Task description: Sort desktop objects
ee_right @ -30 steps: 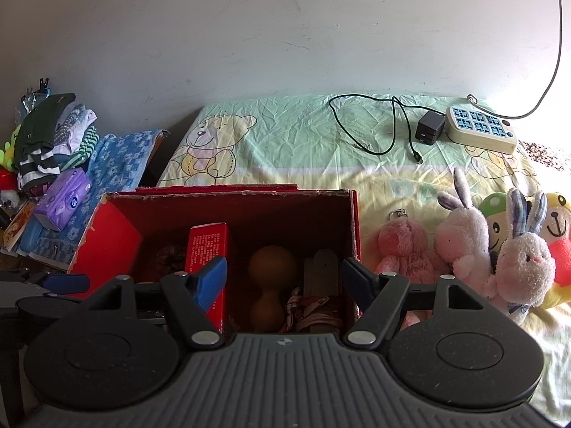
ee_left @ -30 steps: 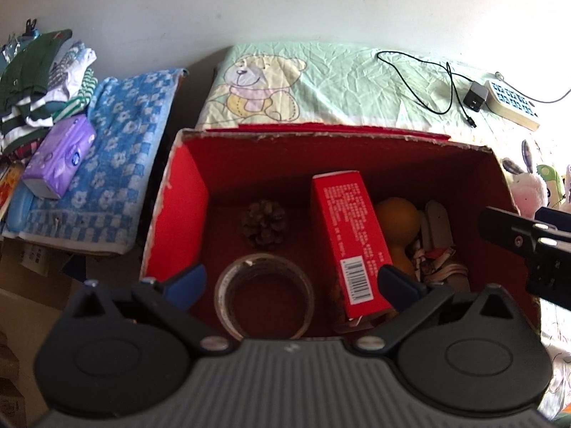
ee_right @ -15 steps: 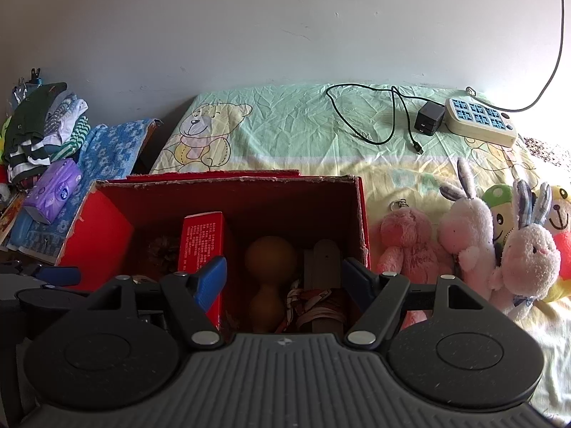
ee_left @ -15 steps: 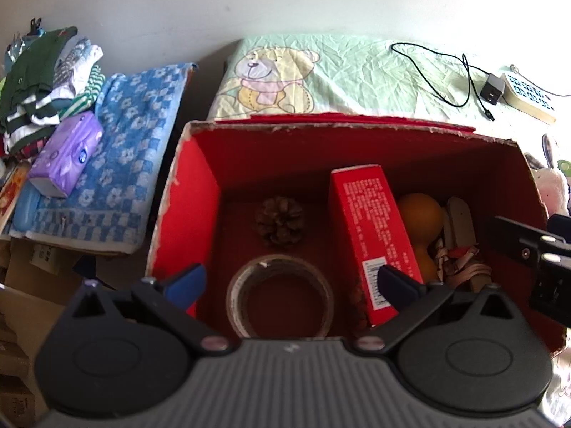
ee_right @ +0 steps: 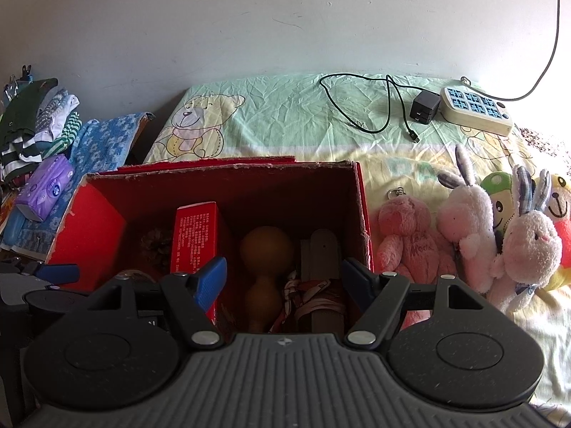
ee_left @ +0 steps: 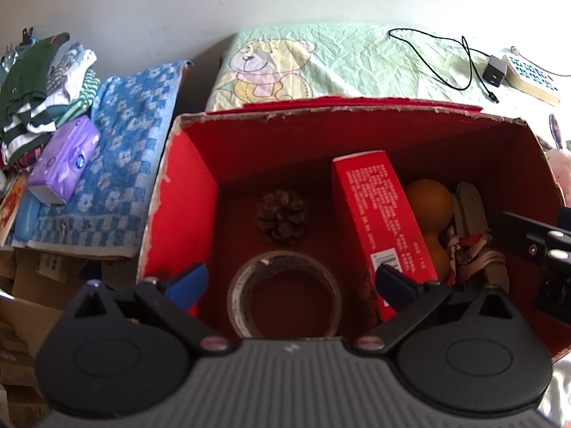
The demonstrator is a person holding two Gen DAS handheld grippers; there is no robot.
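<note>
Where print shows: red carton [ee_left: 383, 214] barcode label, text illegible | pink bear [ee_right: 407, 242] embroidered, unreadable

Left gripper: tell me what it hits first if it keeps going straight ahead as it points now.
Most likely the roll of clear tape lying in the red box: it sits centred between the open fingers of the left gripper. The pine cone lies beyond. Depth is uncertain.

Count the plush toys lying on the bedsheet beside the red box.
5 visible: pink bear nearest the red box, then a white rabbit, green-capped toy, second rabbit and yellow-faced toy at the edge. More may lie out of frame.
</note>
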